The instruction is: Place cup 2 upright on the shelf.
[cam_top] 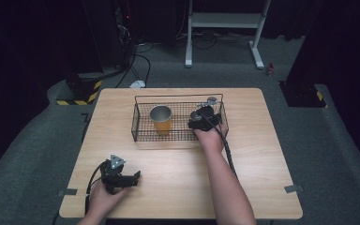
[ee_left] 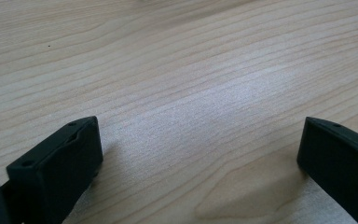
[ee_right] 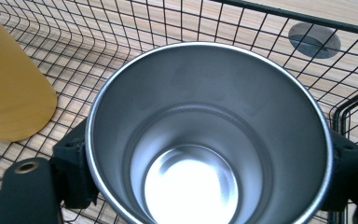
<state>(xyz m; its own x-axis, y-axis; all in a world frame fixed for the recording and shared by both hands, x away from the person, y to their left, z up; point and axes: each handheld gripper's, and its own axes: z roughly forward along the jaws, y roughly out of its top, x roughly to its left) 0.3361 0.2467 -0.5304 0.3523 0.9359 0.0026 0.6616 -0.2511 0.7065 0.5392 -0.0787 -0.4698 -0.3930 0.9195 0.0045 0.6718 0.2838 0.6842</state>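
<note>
Unmarked steel cup (ee_right: 208, 135) — in right gripper (ee_right: 208, 175)

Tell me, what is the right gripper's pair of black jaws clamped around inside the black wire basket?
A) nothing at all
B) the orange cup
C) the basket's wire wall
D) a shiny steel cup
D: in the right gripper view the right gripper has a black jaw on each side of the shiny steel cup, inside the black wire basket, beside the orange cup.

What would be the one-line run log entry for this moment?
right tongs: shut on steel cup, inside wire basket | orange cup: upright in basket | left tongs: open, over bare table
</note>
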